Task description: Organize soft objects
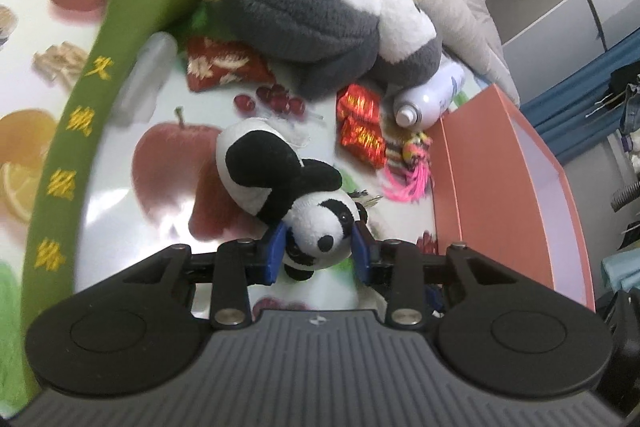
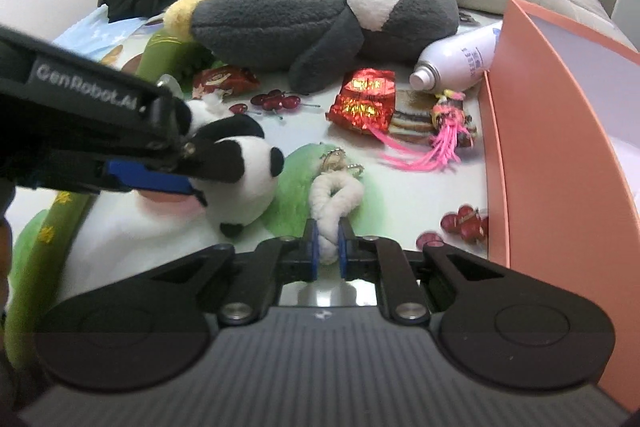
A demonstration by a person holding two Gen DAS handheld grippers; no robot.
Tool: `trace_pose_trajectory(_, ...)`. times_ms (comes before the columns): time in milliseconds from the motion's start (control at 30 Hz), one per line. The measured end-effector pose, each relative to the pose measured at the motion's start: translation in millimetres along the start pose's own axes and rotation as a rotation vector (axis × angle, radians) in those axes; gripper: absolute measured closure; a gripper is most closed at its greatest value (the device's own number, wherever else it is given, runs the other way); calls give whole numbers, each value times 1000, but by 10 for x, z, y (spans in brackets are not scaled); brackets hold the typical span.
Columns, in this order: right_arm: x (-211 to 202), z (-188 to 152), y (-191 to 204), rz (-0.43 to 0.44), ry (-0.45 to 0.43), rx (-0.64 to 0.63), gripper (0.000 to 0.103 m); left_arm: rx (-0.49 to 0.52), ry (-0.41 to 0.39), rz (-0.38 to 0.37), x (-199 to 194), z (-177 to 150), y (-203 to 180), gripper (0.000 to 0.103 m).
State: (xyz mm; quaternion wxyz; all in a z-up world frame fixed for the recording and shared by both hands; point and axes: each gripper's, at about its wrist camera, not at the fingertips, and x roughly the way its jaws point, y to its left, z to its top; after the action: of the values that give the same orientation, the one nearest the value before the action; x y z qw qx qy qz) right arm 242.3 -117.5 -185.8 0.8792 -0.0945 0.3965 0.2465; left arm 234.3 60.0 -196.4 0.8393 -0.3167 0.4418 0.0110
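While over fruit-print cloth (image 1: 120,211): left tongs (image 1: 320,251) clamped on small black-and-white plush panda (image 1: 280,183) by head; right tongs (image 2: 328,247) pinched shut on white fuzzy looped keychain (image 2: 334,203). Salmon-pink box (image 2: 560,155) at right.

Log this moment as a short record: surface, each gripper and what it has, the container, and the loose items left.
surface: fruit-print cloth over a bed
left gripper: shut on the small panda toy, pads at its head
right gripper: shut on the white fluffy keychain
container: pink box at the right edge; what shows of its inside holds nothing
loose soft items: big grey and white plush, green cushion
other items: spray can, red snack packets, pink tassel charm
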Motion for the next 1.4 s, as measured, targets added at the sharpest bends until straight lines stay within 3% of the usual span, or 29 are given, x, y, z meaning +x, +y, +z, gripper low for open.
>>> trace_pose_trajectory(400, -331, -279, 55, 29, 26, 50, 90, 37, 31, 6, -386, -363, 54, 62)
trace_pose_trajectory(633, -482, -474, 83, 2, 55, 81, 89, 58, 50, 11, -553, -522, 83, 61)
trace_pose_trajectory(700, -494, -511, 48, -3, 65, 117, 88, 58, 55, 24, -568, -535, 76, 57)
trace_pose_trajectory(800, -541, -551, 10, -31, 52, 154, 82, 16, 48, 11, -584, -544, 98, 38)
trace_pose_trajectory(867, -552, -566, 3, -45, 46, 150, 66, 7, 31, 14, -601, -557, 88, 37)
trace_pose_trajectory(933, -551, -573, -16, -48, 40, 151, 61, -7, 18, 18, -607, -567, 78, 36)
trace_pose_trajectory(1267, -408, -520, 27, -52, -2, 33, 60, -123, -36, 37, -547, -581, 43, 36)
trace_pose_trajectory(1400, -334, -495, 36, -58, -11, -3, 60, -134, -52, 77, -490, -616, 13, 36)
